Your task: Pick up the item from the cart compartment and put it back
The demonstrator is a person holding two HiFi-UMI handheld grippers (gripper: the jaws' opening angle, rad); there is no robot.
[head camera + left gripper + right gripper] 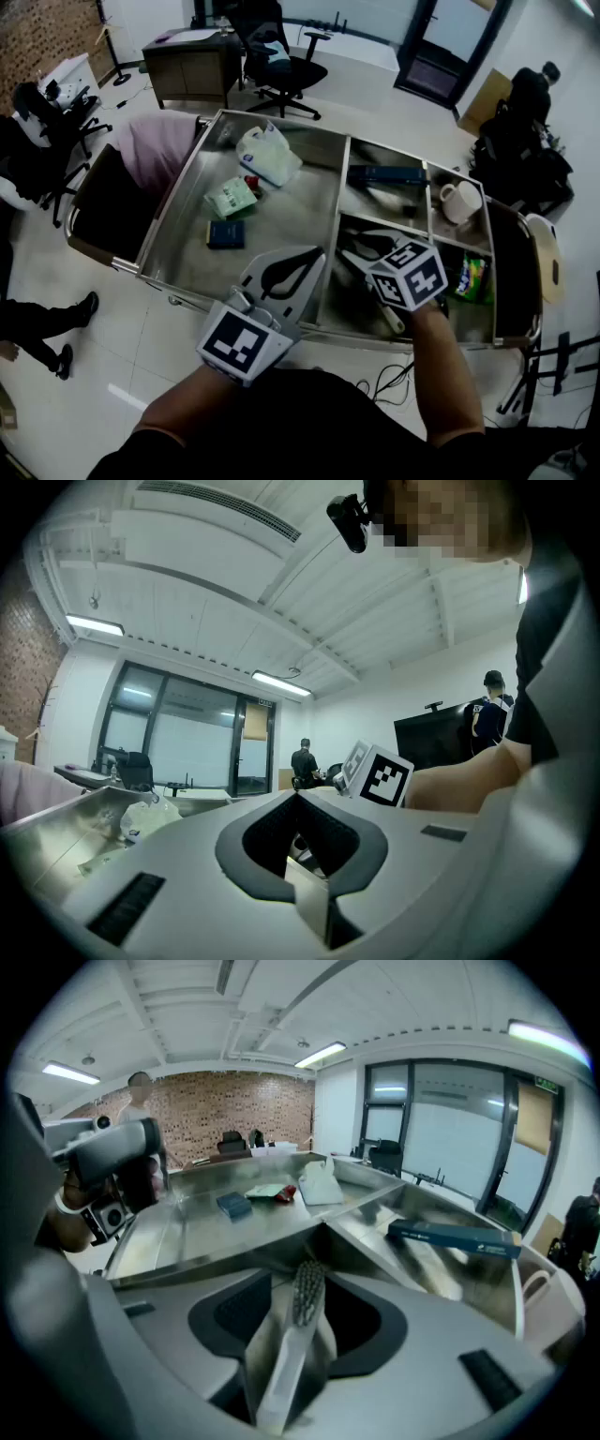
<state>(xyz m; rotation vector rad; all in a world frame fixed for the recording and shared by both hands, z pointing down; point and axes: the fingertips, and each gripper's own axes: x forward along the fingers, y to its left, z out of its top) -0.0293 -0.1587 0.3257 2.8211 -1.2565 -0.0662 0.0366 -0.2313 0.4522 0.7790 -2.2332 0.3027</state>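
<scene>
Over the near middle compartment of the steel cart (281,225), low dividers on both sides and open air above, the right gripper (317,1241) has its jaws clamped on a brush (305,1302). White handle, grey bristles, lying lengthwise between them, bristles pointing far. The left gripper (314,255) hovers by the near rim, jaws together, empty.
</scene>
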